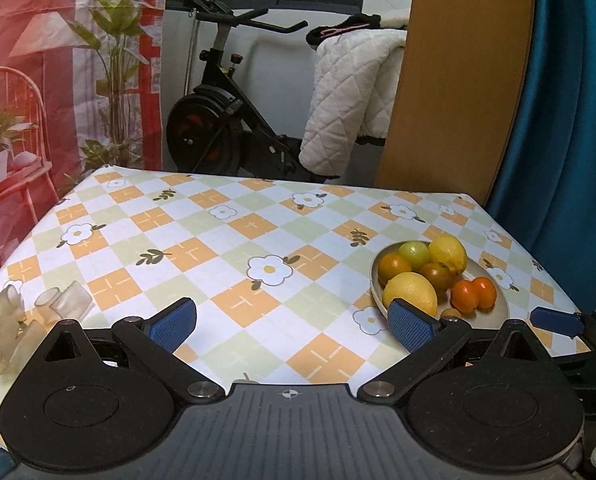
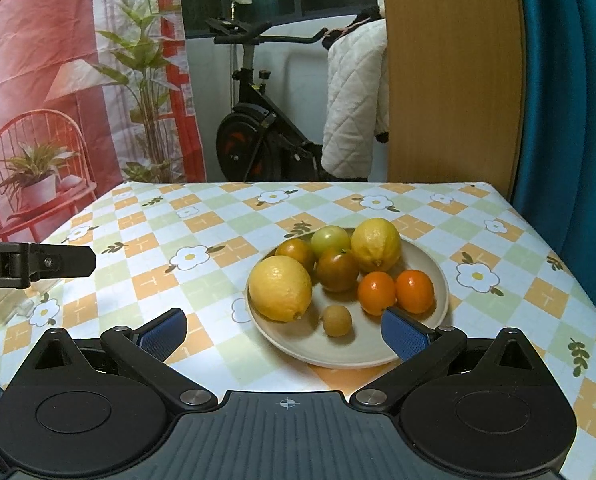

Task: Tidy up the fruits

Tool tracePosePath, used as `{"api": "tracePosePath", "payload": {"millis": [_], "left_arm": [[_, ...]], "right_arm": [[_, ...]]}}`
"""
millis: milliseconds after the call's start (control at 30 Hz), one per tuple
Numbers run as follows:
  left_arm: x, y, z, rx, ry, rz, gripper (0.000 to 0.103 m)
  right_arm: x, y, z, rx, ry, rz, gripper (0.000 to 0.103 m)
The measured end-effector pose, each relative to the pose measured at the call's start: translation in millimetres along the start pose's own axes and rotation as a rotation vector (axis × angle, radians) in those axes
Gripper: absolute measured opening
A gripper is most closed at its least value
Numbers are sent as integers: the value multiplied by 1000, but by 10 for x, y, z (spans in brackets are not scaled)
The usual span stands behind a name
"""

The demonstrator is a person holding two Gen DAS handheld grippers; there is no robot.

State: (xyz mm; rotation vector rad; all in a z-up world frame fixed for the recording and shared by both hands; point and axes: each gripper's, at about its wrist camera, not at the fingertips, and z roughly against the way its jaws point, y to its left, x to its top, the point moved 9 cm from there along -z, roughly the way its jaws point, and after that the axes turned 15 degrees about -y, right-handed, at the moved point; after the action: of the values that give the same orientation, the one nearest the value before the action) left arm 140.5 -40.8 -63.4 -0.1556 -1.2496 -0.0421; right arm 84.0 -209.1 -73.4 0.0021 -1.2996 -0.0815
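A cream plate (image 2: 430,344) on the checked tablecloth holds two lemons (image 2: 280,289), two small oranges (image 2: 415,291), two dark tomatoes (image 2: 337,269), a green tomato (image 2: 330,240) and a small brown fruit (image 2: 337,321). My right gripper (image 2: 283,334) is open and empty, just in front of the plate's near rim. My left gripper (image 1: 291,326) is open and empty, over bare cloth to the left of the plate (image 1: 494,320). The near lemon (image 1: 410,292) sits behind its right fingertip.
Several clear plastic cups (image 1: 63,302) lie in a heap at the table's left edge. An exercise bike (image 1: 225,120), a white quilt (image 1: 350,96) and a wooden panel (image 1: 458,80) stand beyond the far edge. The right gripper's fingertip (image 1: 554,320) shows beside the plate.
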Motion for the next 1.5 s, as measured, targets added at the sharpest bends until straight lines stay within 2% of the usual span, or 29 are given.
{"api": "tracePosePath", "payload": {"millis": [400,667,1500], "left_arm": [[49,56,59,51,-38,-11,102],[82,47,90,55,-77,9,102],[-18,33,68,66,-16,-49,102]], "right_arm": [[11,34,31,0,-2,8,102],[11,54,37,1,-1,7,102],[-100,-2,-23,-3,16,-9,102]]}}
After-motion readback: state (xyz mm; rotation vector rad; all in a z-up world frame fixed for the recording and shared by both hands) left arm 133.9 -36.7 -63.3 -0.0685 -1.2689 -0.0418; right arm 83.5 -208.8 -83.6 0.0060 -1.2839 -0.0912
